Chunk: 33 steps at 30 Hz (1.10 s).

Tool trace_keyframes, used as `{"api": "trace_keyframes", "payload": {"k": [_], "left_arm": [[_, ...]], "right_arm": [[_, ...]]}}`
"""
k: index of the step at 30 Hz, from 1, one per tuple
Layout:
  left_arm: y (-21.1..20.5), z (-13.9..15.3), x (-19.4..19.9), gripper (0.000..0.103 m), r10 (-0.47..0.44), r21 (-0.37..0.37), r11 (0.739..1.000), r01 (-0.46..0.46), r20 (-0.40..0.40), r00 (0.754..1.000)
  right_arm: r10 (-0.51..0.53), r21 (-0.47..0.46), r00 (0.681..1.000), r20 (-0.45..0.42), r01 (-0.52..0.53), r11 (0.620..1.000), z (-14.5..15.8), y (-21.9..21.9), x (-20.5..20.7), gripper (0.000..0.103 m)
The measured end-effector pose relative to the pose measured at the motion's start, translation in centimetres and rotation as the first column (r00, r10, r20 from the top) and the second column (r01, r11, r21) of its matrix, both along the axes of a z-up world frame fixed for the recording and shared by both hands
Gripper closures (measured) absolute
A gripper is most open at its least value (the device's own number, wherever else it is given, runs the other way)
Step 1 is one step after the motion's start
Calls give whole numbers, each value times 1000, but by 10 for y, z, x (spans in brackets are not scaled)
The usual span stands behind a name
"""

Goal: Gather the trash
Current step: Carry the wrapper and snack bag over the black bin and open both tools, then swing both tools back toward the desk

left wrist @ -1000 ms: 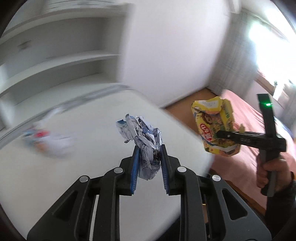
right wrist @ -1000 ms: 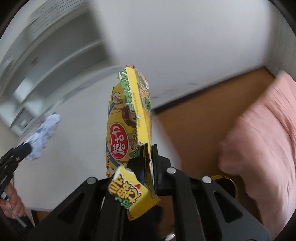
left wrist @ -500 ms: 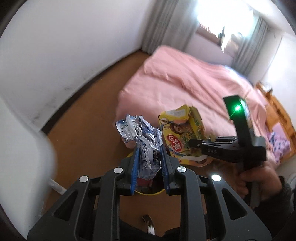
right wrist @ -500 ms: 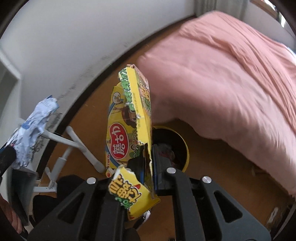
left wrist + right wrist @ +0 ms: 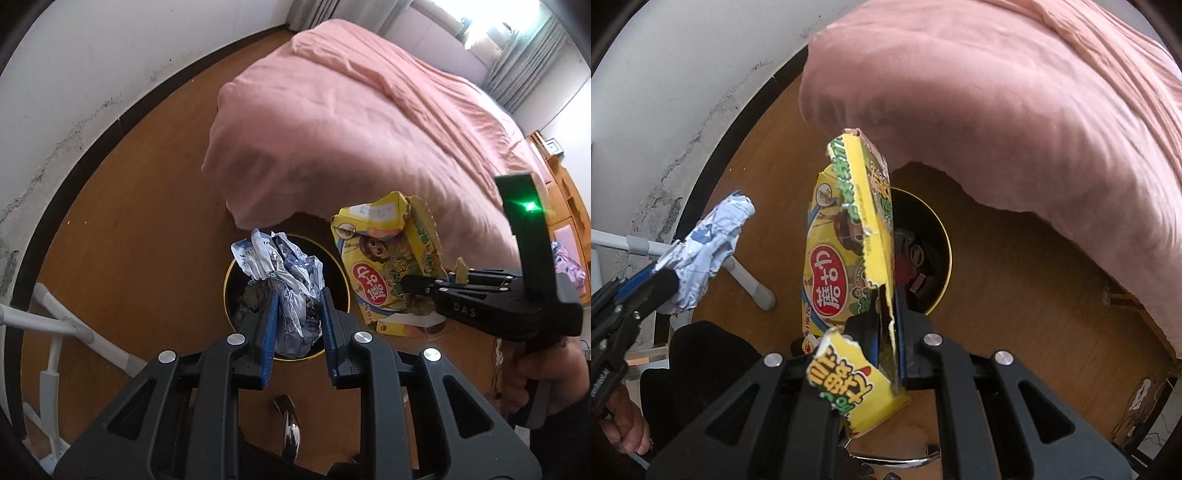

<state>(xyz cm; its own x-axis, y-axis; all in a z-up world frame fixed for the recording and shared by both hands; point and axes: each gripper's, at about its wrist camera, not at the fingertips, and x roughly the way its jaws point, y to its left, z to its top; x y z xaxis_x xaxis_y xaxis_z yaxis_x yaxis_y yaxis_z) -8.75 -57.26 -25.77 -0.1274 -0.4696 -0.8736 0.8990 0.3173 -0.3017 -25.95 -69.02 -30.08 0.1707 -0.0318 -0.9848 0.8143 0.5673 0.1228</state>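
Observation:
My left gripper (image 5: 299, 317) is shut on a crumpled blue-and-white wrapper (image 5: 284, 280), which hangs over a round black bin with a yellow rim (image 5: 227, 280) on the wooden floor. My right gripper (image 5: 886, 314) is shut on a torn yellow snack box (image 5: 849, 236), held just above the same bin (image 5: 942, 236), which has several bits of trash inside. In the left wrist view the right gripper (image 5: 410, 284) holds the yellow box (image 5: 384, 266) right of the bin. The right wrist view shows the left gripper (image 5: 661, 277) with the wrapper (image 5: 709, 247) at the left.
A bed under a pink cover (image 5: 369, 122) overhangs the floor just behind the bin. White table legs (image 5: 70, 328) stand at the left, by the white wall with its dark baseboard (image 5: 110, 122). A person's hand (image 5: 535, 376) grips the right handle.
Both grippers swung away from the white table top and down toward the floor. The bin and bed came into view and both pieces of trash now hang over or beside the bin.

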Motion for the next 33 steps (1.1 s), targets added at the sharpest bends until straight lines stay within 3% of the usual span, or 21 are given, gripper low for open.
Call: {"api": "trace_keyframes", "payload": {"k": [13,14,16,17,27,33], "left_arm": [[-19,-16,-4,81,-41,22,999,42,-32,999],[-20,-17,-6,80,-47,26,999,48,-32,998],[-20,-19,-7,68,-53,34,998,54,-31,998],[-21,-19,-7,57,-52,33,998,53,-31,998],[-15,-7,-8,39,-44,20,999,45,-23,999],[3,43,-9,29,-24,1,1000,24,30,999]], "right_arm": [[5,19,1000,-7,-5,1000,-6,-5,10,92],[8,23,1000,-13,-7,1000,-7,-6,12,86],[1,12,1000,-22,-1,1000,-5,-7,12,23],[-2,-20,1000,-7,2,1000,0,-7,10,19],[-16,-46,1000,20,17,999,17,-9,6,19],[-2,-97,999,53,8,995,52,-2,7,19]]}}
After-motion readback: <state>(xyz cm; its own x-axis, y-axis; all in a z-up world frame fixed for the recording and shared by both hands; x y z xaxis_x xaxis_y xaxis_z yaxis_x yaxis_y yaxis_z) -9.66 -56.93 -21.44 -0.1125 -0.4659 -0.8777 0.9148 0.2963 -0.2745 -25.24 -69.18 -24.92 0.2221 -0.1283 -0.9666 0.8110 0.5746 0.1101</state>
